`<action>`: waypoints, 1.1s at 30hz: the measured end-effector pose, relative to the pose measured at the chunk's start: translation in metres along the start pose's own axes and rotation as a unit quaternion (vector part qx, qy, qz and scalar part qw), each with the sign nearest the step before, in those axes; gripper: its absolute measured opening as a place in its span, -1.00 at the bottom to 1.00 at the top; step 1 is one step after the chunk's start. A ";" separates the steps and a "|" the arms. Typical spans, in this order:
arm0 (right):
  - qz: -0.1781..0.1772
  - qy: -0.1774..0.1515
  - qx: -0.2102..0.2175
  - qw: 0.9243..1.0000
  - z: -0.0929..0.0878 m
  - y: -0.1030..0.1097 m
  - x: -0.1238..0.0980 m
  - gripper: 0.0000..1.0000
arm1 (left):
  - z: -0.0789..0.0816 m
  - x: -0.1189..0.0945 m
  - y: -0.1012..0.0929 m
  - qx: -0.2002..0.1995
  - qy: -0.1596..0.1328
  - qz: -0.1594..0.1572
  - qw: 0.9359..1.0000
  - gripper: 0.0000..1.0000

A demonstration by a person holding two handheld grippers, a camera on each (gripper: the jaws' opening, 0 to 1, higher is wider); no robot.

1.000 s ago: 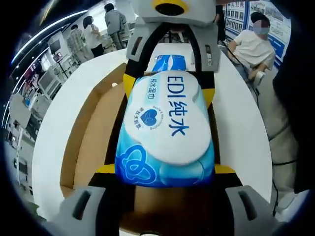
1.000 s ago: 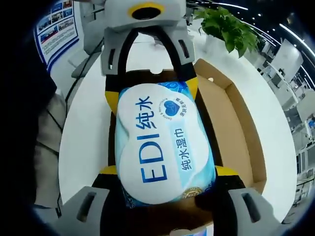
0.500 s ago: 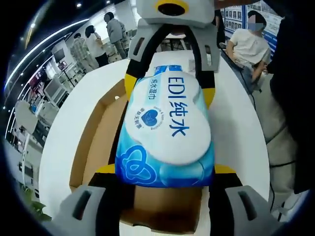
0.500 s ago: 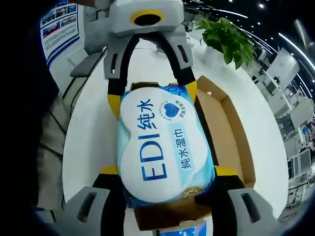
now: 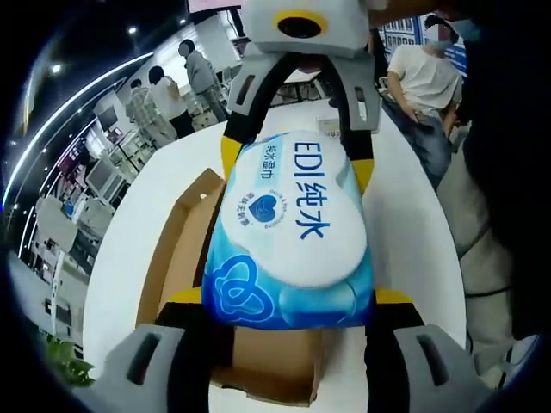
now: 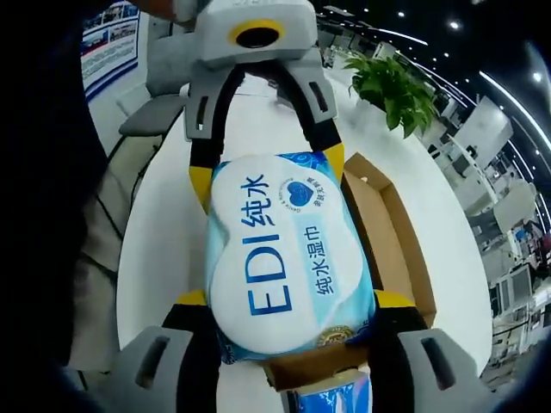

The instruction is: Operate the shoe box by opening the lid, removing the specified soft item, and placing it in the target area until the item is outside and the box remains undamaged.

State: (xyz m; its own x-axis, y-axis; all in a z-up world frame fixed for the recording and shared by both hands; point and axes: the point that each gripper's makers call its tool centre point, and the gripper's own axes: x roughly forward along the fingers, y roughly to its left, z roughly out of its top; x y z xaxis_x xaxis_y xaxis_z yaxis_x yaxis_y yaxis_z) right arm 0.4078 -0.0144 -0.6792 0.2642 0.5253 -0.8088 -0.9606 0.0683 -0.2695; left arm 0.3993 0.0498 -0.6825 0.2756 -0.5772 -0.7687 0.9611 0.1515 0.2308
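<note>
Left gripper view: the wet-wipes pack point(image 5: 288, 237) hangs above the open shoe box point(image 5: 185, 258), pinched at opposite ends by the left gripper point(image 5: 288, 301) and right gripper point(image 6: 288, 305). Uneven pulling could let the soft pack slip back into the box.

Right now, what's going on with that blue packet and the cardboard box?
A person is working two hand-held grippers, one from each end, and both are clamped on a soft pack of wet wipes. The left hand-held gripper and the right hand-held gripper hold the pack up above the open shoe box, which sits on a white table. The pack is out of the box but not yet set down.
</note>
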 end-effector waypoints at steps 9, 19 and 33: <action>-0.008 -0.007 -0.005 1.000 0.001 0.015 -0.016 0.34 | 0.012 -0.007 -0.016 0.008 -0.015 0.006 1.000 0.43; -0.016 -0.011 -0.009 1.000 -0.002 0.038 -0.024 0.34 | 0.017 -0.010 -0.040 0.013 -0.023 0.012 1.000 0.42; -0.021 -0.015 -0.008 1.000 -0.008 0.072 -0.030 0.34 | 0.019 -0.008 -0.075 0.016 -0.030 0.012 0.999 0.42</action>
State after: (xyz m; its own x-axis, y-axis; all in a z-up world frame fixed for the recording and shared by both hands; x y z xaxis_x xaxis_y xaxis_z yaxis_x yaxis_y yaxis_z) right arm 0.3314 -0.0323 -0.6782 0.3006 0.5470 -0.7813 -0.9473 0.0764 -0.3110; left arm 0.3250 0.0278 -0.6819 0.2956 -0.6208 -0.7261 0.9531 0.1397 0.2686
